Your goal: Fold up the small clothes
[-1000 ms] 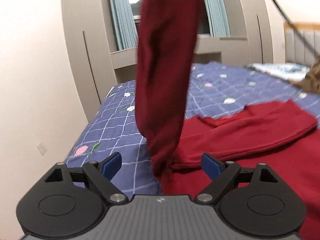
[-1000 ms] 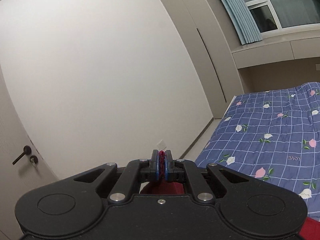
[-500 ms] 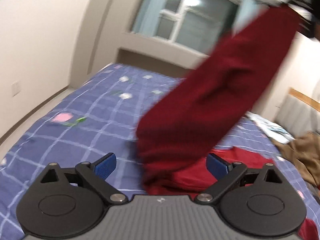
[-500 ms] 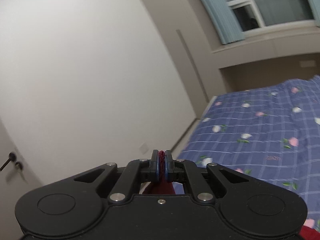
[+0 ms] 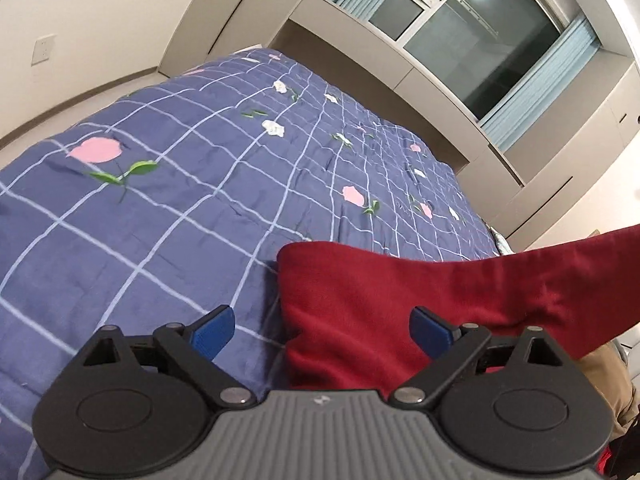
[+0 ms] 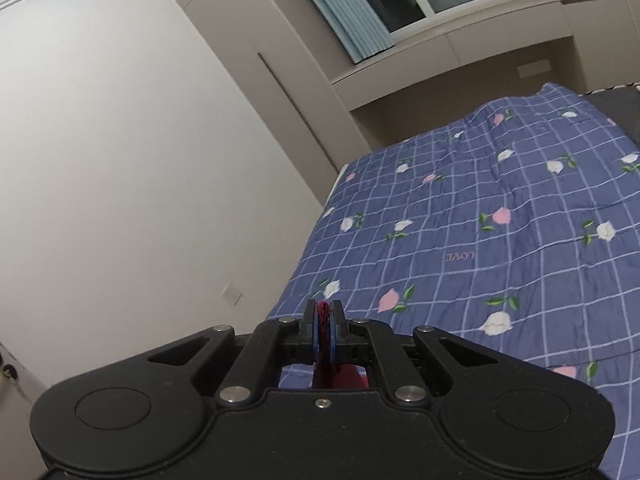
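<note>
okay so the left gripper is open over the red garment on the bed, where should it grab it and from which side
Probably the rounded folded corner of the red garment, lying just ahead of the open left gripper. Its edge there sits on the blue quilt, so come in from the quilt side, low, one finger sliding under. The right gripper is shut on another part of the cloth, which rises off to the right.

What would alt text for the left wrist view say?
A dark red garment lies on a blue checked floral bedspread, one part stretching off to the right, in front of the left gripper, whose blue-tipped fingers stand wide open. Behind are a window and pale blue curtains.
</note>
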Tool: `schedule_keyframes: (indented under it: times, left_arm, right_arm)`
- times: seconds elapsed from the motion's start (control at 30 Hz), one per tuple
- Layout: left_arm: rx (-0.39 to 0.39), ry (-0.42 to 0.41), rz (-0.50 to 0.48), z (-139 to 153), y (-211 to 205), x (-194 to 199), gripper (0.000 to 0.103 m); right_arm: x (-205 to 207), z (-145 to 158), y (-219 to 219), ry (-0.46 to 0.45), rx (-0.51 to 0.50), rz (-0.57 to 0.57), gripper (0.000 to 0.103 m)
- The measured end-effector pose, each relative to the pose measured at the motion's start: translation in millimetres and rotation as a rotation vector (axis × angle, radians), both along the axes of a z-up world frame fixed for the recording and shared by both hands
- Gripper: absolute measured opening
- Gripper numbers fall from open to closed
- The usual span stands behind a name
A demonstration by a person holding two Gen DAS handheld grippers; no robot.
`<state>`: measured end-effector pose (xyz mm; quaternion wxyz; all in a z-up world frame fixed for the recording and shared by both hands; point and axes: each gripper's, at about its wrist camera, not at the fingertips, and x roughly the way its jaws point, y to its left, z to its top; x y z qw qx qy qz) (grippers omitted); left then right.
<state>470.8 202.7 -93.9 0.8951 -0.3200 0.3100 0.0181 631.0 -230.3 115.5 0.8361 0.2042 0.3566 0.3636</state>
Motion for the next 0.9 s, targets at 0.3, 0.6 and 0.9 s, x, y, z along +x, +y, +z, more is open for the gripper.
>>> schedule_keyframes:
  times: [0.3,0.6,0.9]
  left_arm:
    - [-0.041,-0.014,0.064,1.4,14.6,-21.5,0.097]
    - [-0.046,0.000,0.071,-0.8,22.6,-24.2,0.098]
    - [-0.002,0.045,0.016,-2.1,7.2,-3.4,0.098]
  right_arm:
    - [-30.1,56.4,53.5,-0.054,0.146,0.168,0.005]
    - [-13.9,-7.3,-17.6,0.016,0.068,-0.060,0.005]
    - [-4.2,-208.0,-89.7,0.389,-0.137,-0.292,0.005]
